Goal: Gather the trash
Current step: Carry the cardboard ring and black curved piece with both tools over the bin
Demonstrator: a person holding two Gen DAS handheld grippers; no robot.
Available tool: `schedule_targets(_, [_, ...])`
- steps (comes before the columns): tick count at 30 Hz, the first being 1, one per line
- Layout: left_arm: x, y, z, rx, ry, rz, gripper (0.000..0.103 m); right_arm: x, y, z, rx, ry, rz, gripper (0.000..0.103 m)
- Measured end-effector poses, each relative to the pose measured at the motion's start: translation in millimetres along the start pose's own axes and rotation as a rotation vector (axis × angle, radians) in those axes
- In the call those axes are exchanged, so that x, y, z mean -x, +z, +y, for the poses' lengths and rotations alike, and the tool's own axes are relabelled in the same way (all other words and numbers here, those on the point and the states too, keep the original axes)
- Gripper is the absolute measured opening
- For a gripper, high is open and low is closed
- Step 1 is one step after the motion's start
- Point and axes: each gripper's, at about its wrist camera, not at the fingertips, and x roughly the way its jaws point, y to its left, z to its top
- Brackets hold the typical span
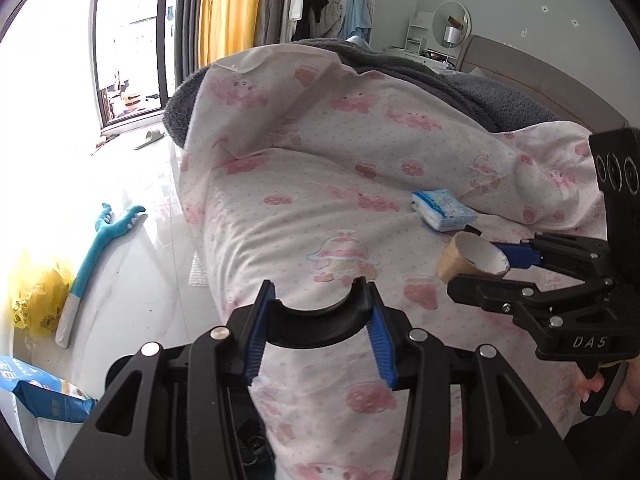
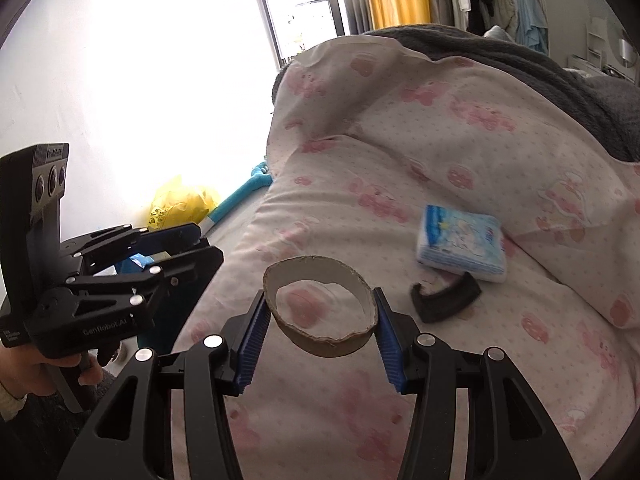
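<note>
Cardboard roll [image 2: 322, 306] was pinched thin-walled in right claw [image 2: 320, 340], black curved piece [image 1: 318, 322] barely wedged in left claw [image 1: 320, 336]; either could slip over the bed [image 1: 320, 208] edge.

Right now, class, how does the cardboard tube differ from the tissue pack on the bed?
The cardboard tube is brown, round and hollow; the tissue pack is blue and white, flat and rectangular. The cardboard tube is clamped in the jaws of the right gripper, clear of the bed cover; the tissue pack lies loose on it. Both are small paper items.
</note>
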Motion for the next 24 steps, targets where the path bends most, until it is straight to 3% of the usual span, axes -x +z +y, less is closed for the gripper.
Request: schedule_targets(24, [19, -37, 121, 0.128, 0.103, 0.108, 0.047, -61, 46, 110, 0.095, 0.095, 0.037, 0.052])
